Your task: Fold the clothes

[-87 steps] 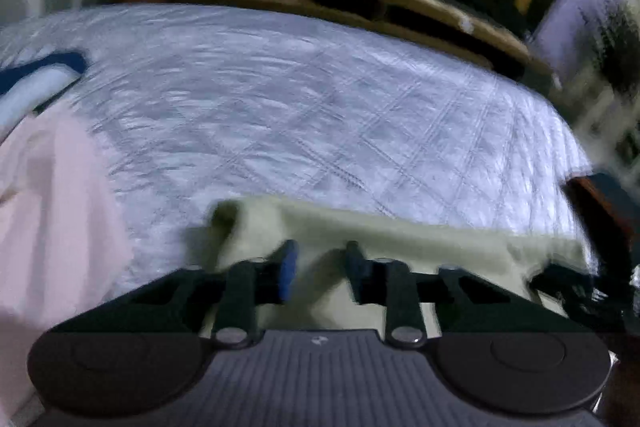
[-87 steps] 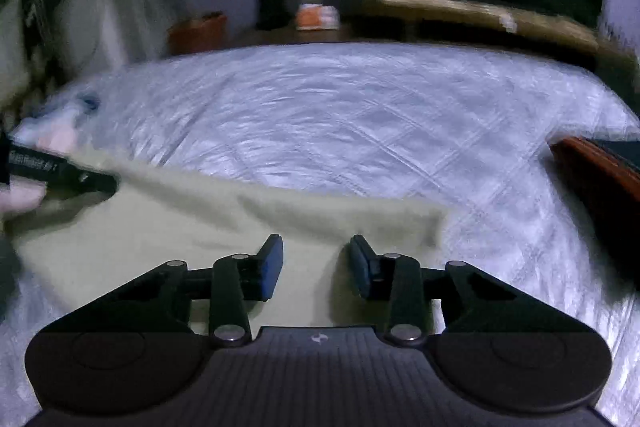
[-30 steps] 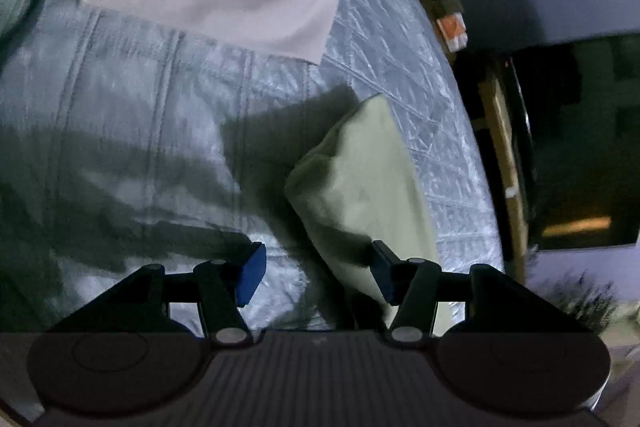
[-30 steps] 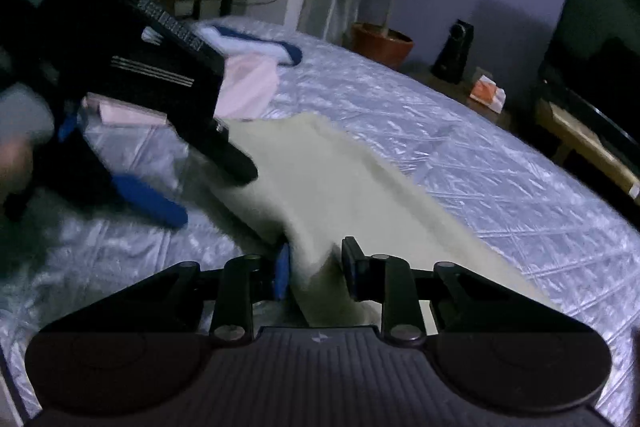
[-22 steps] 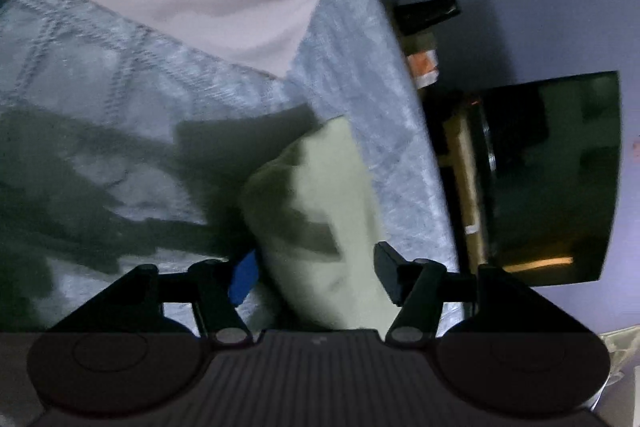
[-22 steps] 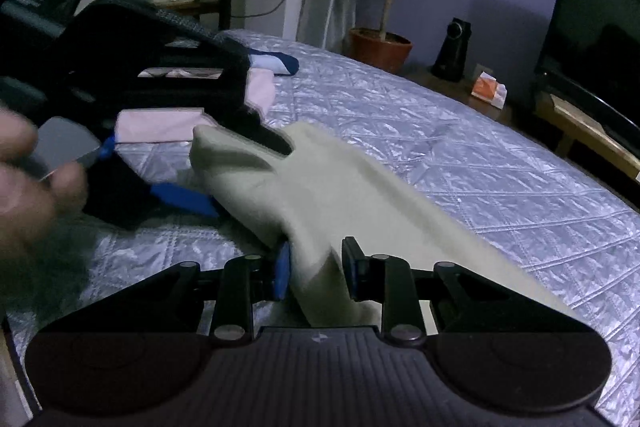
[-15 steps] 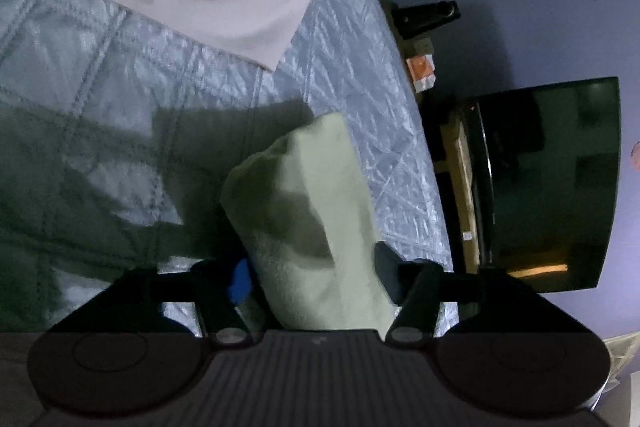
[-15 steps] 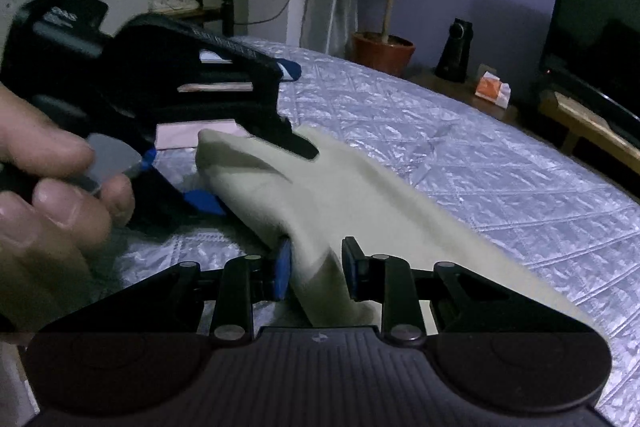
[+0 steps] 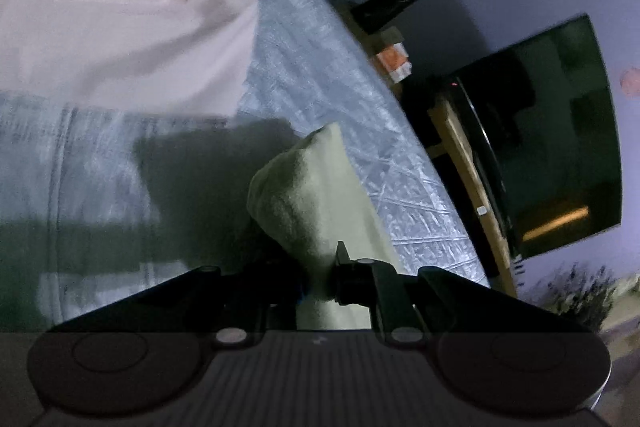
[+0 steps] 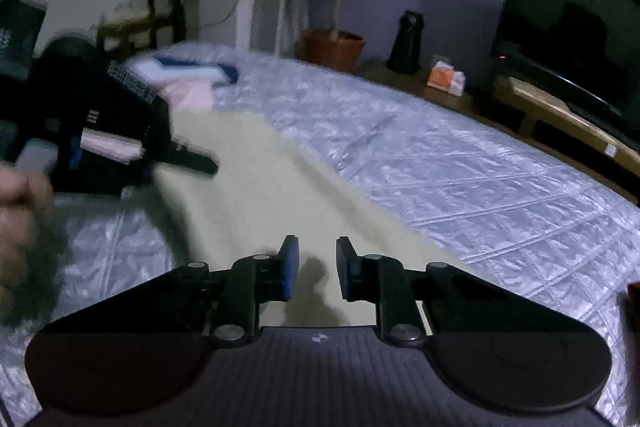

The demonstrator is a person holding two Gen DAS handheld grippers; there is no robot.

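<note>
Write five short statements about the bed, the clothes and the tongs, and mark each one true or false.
1. The green cloth lies on the quilted bedspread. True.
2. The pink garment lies on top of the green cloth. False: the pink garment lies apart from it, with bare bedspread between them.
3. Green cloth sits between the fingers of the left tongs. True; their jaws are closing on it.
4. The television shows a bright picture. False: the television screen is dark.
5. A potted plant stands beyond the bed. True.
</note>
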